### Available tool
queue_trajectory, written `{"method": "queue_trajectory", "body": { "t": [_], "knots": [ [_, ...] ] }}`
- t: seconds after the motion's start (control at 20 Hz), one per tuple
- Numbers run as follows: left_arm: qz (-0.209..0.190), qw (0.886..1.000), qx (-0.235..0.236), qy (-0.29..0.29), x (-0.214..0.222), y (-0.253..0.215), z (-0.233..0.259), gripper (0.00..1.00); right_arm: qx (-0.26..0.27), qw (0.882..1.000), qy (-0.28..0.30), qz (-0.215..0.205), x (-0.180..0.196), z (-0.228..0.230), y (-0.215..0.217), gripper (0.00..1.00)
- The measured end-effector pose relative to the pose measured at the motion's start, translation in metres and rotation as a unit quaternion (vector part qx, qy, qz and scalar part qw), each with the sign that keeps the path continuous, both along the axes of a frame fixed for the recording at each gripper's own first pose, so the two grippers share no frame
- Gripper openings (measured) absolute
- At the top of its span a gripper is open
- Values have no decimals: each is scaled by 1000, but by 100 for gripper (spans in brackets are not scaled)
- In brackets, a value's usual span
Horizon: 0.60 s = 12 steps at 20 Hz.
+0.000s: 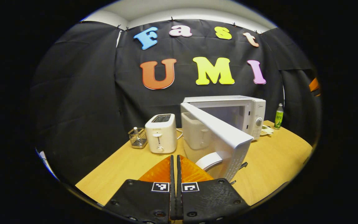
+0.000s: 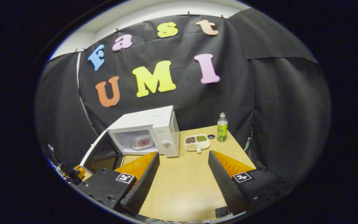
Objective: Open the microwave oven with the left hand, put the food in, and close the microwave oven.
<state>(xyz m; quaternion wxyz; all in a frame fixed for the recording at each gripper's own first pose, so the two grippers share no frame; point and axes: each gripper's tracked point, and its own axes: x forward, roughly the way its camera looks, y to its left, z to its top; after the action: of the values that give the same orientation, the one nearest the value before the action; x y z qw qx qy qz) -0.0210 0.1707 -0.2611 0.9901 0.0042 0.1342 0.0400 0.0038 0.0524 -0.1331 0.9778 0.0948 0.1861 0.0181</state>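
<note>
The left gripper's fingers are clenched together with nothing between them, just in front of the handle of the swung-out microwave door. The right gripper's fingers stand wide apart and released above the bare wooden surface. The white microwave oven sits at the back of the surface with its door open, and a tray of food rests inside the cavity. Left of the microwave stand a white toaster and a small wire basket. To its right lie a divided dish of grains and a green-labelled bottle.
</note>
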Motion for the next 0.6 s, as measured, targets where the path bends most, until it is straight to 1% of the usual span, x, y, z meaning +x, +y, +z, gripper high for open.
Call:
{"method": "queue_trajectory", "body": {
  "t": [0.35,0.4,0.45,0.55,0.6],
  "knots": [
    [-59,998,-9,-2,26,-90,7,0,1,1000,1,5,7,3,-28,100],
    [-67,998,-12,-2,31,-102,7,0,-6,1000,-4,7,8,7,-31,90],
    [-74,997,-13,-2,35,-112,8,0,-10,1000,-9,8,10,10,-33,100],
    [-90,996,-14,-4,46,-134,7,0,-9,1000,-11,12,10,15,-35,100],
    [-97,995,-15,-4,52,-144,7,0,-9,1000,-16,12,11,21,-37,91]
  ]
}}
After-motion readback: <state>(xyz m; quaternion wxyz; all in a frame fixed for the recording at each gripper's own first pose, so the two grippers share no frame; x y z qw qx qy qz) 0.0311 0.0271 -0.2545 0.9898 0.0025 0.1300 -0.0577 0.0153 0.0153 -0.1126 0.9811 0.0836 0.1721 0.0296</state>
